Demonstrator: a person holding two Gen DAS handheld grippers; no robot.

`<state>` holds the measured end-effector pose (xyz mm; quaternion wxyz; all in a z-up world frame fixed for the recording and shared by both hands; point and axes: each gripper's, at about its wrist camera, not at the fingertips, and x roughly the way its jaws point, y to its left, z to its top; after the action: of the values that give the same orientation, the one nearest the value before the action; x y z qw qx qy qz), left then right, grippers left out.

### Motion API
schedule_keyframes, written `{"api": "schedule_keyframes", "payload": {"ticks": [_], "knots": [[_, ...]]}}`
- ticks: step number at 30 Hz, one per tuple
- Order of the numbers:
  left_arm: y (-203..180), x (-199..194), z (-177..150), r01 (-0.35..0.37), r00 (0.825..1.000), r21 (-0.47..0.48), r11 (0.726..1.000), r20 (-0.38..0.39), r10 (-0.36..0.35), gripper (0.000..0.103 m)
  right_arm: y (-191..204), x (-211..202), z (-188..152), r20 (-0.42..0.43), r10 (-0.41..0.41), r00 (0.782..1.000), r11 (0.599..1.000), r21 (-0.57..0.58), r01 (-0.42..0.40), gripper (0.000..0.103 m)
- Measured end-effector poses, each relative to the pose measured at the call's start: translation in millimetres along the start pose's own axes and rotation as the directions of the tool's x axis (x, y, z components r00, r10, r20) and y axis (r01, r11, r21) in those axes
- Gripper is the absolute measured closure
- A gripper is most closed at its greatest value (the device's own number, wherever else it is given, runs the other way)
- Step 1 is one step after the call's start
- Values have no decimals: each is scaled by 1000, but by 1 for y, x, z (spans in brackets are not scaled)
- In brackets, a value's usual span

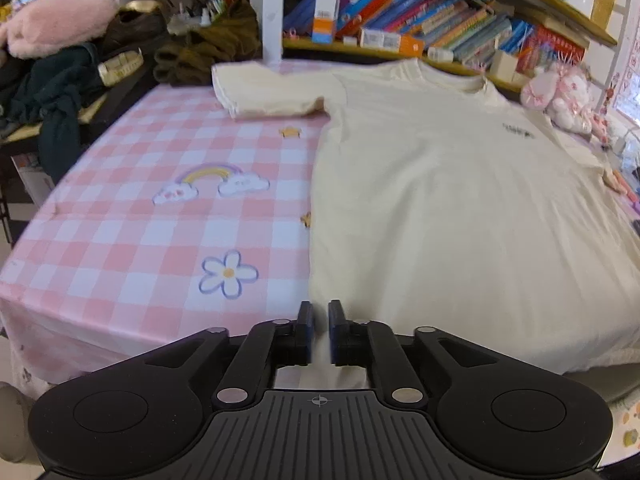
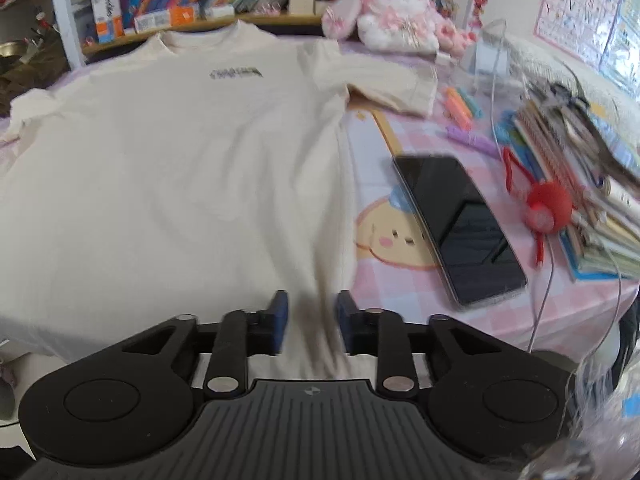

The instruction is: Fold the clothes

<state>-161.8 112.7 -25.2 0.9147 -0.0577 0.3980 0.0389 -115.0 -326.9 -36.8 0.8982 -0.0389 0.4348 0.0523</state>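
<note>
A cream T-shirt (image 1: 440, 200) lies flat and face up on the pink checked tablecloth (image 1: 140, 220), collar toward the far shelf. It also shows in the right wrist view (image 2: 180, 160). My left gripper (image 1: 320, 312) is at the shirt's bottom left hem corner, its jaws nearly together with a narrow strip of cloth between them. My right gripper (image 2: 311, 304) is at the bottom right hem, its jaws partly apart with a raised fold of the hem between them.
A black phone (image 2: 460, 228) lies right of the shirt, beside a red toy (image 2: 544, 204), a stack of books (image 2: 592, 184) and a white cable. Plush toys (image 2: 392, 12) and bookshelves stand behind. Dark clothes (image 1: 56, 100) are piled at far left.
</note>
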Motion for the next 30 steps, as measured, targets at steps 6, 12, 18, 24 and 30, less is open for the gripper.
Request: {"api": "schedule_keyframes", "payload": {"ticks": [6, 12, 18, 24, 30], "knots": [[-18, -21, 7, 15, 995, 58, 998, 101, -20, 42, 21, -14, 11, 54, 26, 998, 999, -19, -25, 60], [-39, -27, 12, 58, 987, 146, 988, 139, -79, 28, 40, -23, 20, 96, 50, 994, 998, -35, -47, 58], [-53, -14, 26, 86, 985, 209, 974, 132, -115, 26, 53, -22, 27, 110, 68, 992, 997, -42, -63, 54], [-69, 13, 62, 136, 972, 267, 954, 148, -180, 21, 42, 1, 54, 101, 92, 991, 994, -68, -85, 54], [-86, 74, 116, 178, 971, 214, 960, 118, -206, 22, 26, 53, 111, 85, 140, 987, 984, -122, -129, 54]]}}
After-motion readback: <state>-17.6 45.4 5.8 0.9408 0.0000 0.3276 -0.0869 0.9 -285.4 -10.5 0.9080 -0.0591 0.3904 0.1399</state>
